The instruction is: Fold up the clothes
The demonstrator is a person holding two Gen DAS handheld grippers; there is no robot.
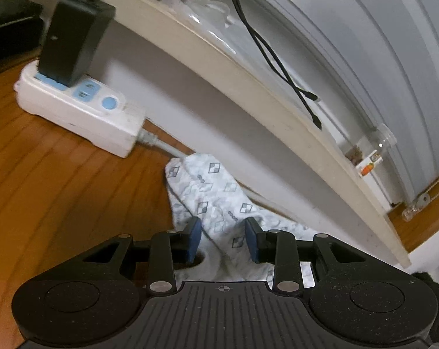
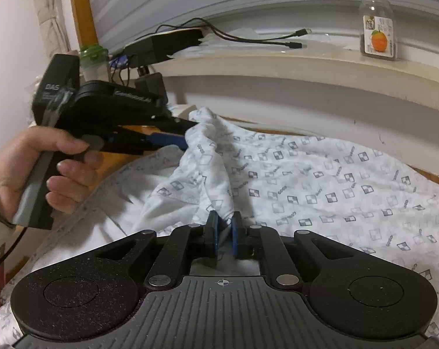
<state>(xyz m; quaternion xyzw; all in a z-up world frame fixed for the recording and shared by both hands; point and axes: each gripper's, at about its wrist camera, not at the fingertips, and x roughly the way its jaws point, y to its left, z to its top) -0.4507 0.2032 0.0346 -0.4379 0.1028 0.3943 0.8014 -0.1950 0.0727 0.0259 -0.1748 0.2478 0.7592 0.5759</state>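
Patterned white garment [image 2: 321, 180] spread across ctr/right of frame: light, limp, best taken at edges. Right gripper [image 2: 224, 232] pinching bunched fold, bottom ctr. Left gripper [image 1: 223, 240], jaws apart, fabric between, not clamped.

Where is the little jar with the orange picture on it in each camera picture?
Left wrist view: the jar sits at the right edge, far along the cream shelf, looking tilted.
Right wrist view: the jar stands upright at the top right, on the same shelf.
Shared landmark: the black cables lying on the shelf, plug ends pointing toward the jar.
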